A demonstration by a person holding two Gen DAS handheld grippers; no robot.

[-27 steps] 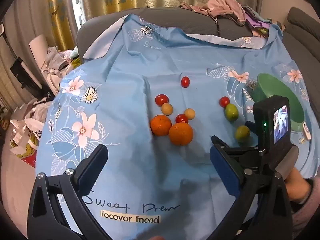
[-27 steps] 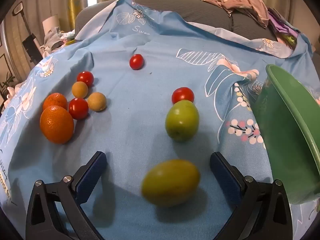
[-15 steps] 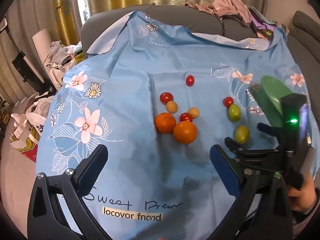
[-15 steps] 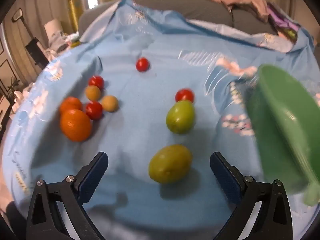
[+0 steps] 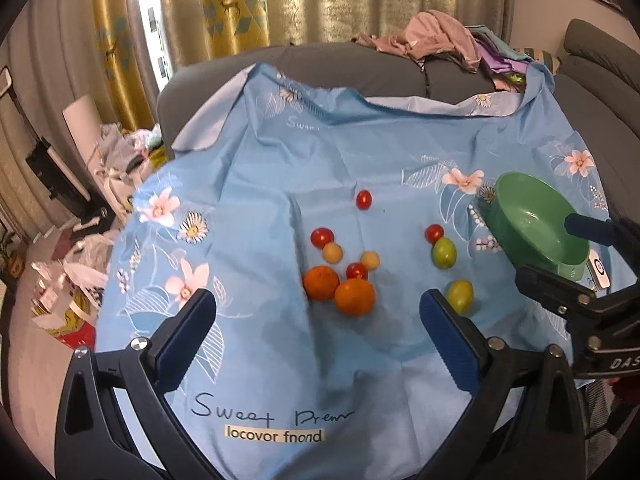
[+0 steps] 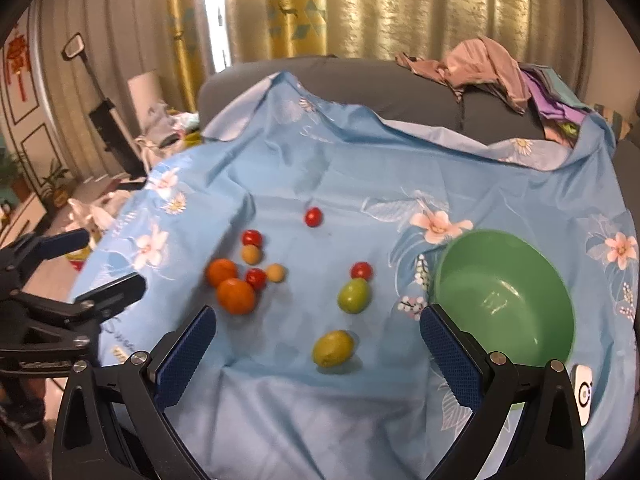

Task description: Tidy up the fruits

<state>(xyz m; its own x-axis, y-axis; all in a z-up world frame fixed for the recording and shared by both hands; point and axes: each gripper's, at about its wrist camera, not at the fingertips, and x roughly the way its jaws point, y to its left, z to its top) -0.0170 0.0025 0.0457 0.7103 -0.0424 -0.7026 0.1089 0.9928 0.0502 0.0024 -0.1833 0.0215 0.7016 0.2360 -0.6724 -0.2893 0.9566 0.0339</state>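
Fruit lies loose on a blue flowered cloth (image 5: 256,184): two oranges (image 5: 355,297) (image 6: 235,296) side by side, several red tomatoes (image 5: 322,237) (image 6: 313,216), two small tan fruits (image 5: 332,253) (image 6: 275,272) and two green fruits (image 5: 444,253) (image 6: 333,348). An empty green bowl (image 5: 520,178) (image 6: 500,234) stands to their right. My left gripper (image 5: 317,300) (image 6: 106,261) hangs open above the cloth, short of the oranges. My right gripper (image 6: 318,315) (image 5: 545,247) is open too, above the nearer green fruit, with nothing between its fingers.
A grey sofa (image 5: 320,64) with a heap of clothes (image 6: 492,68) backs the cloth. A small white device (image 6: 582,394) lies by the bowl's near right side. Bags and clutter (image 5: 72,284) crowd the floor at the left, below gold curtains (image 6: 360,4).
My right gripper has drawn back and up from the green fruits, so the whole bowl now shows. My left gripper has also risen a little. No fruit has moved.
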